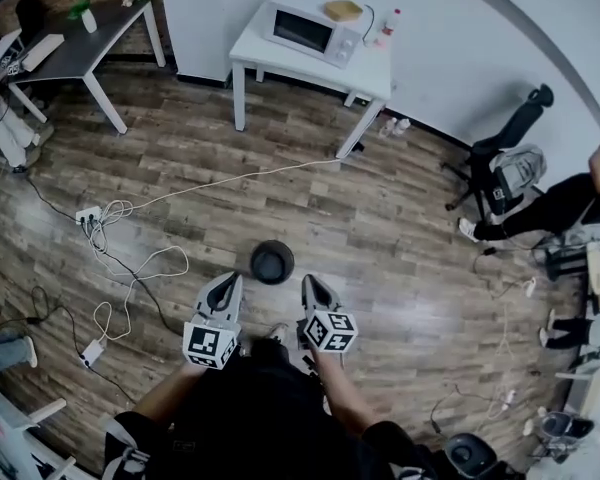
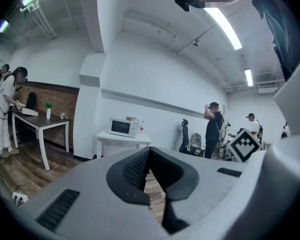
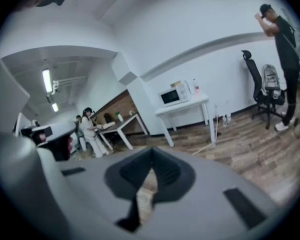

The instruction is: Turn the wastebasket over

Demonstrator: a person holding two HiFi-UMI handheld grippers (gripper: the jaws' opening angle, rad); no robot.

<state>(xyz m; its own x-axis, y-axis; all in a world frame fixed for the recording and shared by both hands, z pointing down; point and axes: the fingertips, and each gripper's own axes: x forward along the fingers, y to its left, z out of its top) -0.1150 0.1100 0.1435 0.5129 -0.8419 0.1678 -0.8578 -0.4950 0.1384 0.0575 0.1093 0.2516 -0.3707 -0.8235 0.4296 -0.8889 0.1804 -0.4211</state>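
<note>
1. The wastebasket (image 1: pixel 272 262), dark and round, sits on the wood floor (image 1: pixel 380 228) a little ahead of us. It lies between and just beyond the tips of our two grippers, and neither of them touches it. From above we cannot tell which end of it is up.
2. Our left gripper (image 1: pixel 226 281) is just to the left of the wastebasket in the head view. In the left gripper view its jaws stand together, tips meeting, with nothing between them.
3. Our right gripper (image 1: pixel 309 284) is just to the right of the wastebasket. Its jaws are likewise closed and empty, and its own view of the room is tilted.
4. White cables (image 1: pixel 130 268) loop over the floor to our left, near a power strip (image 1: pixel 88 214).
5. Farther off, a white table (image 1: pixel 375 68) by the wall carries a microwave (image 1: pixel 310 30), and a dark table (image 1: pixel 90 48) stands at the upper left of the head view.
6. At the right of the head view we see an office chair (image 1: pixel 500 153), with a person (image 1: pixel 580 198) near it.
</note>
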